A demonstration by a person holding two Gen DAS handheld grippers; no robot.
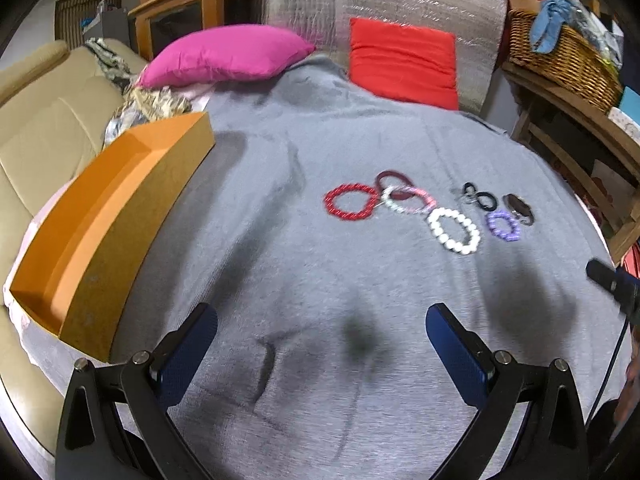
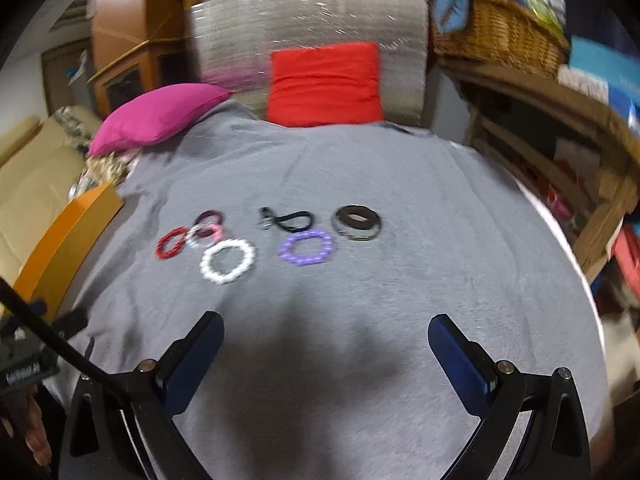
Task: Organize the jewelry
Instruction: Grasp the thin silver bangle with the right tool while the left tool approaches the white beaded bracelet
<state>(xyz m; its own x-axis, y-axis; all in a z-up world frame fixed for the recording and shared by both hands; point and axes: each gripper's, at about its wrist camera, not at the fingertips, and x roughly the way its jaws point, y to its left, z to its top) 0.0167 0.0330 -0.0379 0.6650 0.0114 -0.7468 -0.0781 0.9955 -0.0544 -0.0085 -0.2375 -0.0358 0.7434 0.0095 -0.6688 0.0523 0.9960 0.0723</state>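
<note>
Several bracelets lie in a loose row on the grey blanket (image 1: pixel 320 272): a red beaded one (image 1: pixel 351 202) (image 2: pixel 171 243), a maroon one (image 1: pixel 394 179), a pink-and-white one (image 1: pixel 408 199) (image 2: pixel 206 234), a white beaded one (image 1: pixel 453 230) (image 2: pixel 227 260), a purple one (image 1: pixel 504 225) (image 2: pixel 307 247), a black cord piece (image 1: pixel 478 197) (image 2: pixel 286 219) and dark bangles (image 1: pixel 519 209) (image 2: pixel 357 223). An empty orange box (image 1: pixel 108 232) (image 2: pixel 66 240) sits at the left. My left gripper (image 1: pixel 322 326) hovers open, short of the bracelets. Open too, my right gripper (image 2: pixel 326 334) hangs over bare blanket below them.
A pink cushion (image 1: pixel 224 56) and a red cushion (image 1: pixel 404 66) lie at the far end against a silver padded backrest (image 1: pixel 380 4). A beige sofa (image 1: pixel 40 120) runs along the left. A wicker basket (image 1: pixel 560 48) sits on wooden shelving (image 2: pixel 540 140) at the right.
</note>
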